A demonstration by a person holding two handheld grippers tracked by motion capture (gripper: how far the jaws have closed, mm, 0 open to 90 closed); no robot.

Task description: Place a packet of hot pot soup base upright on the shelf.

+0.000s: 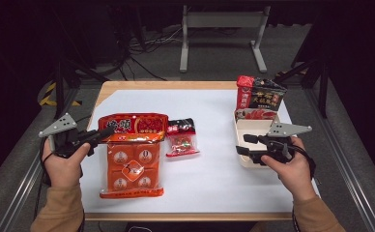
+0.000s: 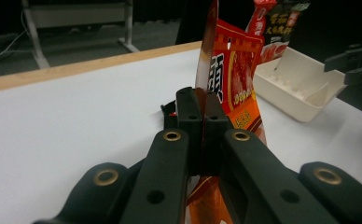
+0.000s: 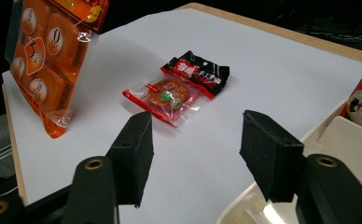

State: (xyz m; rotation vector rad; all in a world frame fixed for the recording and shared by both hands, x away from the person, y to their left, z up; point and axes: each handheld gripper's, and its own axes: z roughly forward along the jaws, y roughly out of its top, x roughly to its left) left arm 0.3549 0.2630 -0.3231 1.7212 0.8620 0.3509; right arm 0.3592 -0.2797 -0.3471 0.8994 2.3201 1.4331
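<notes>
A large orange snack pack (image 1: 132, 159) lies at the left of the white sheet, with its top edge raised. My left gripper (image 1: 103, 134) is shut on that top edge; in the left gripper view the jaws (image 2: 201, 114) pinch the pack (image 2: 233, 70) edge-on. My right gripper (image 1: 242, 144) hovers over the white tray (image 1: 243, 126) at the right. It stands open (image 3: 198, 154) with nothing between its pads. A small red-and-black packet (image 1: 181, 137) lies flat in the middle, the same packet (image 3: 179, 88) that lies beyond the right jaws. The orange pack (image 3: 44, 51) hangs tilted there, its lower end touching the sheet.
A dark red-and-black bag (image 1: 260, 95) stands upright in the far end of the tray. The table's wooden rim (image 1: 176, 85) frames the white sheet. A grey metal stand (image 1: 222, 29) and cables lie on the floor beyond the table.
</notes>
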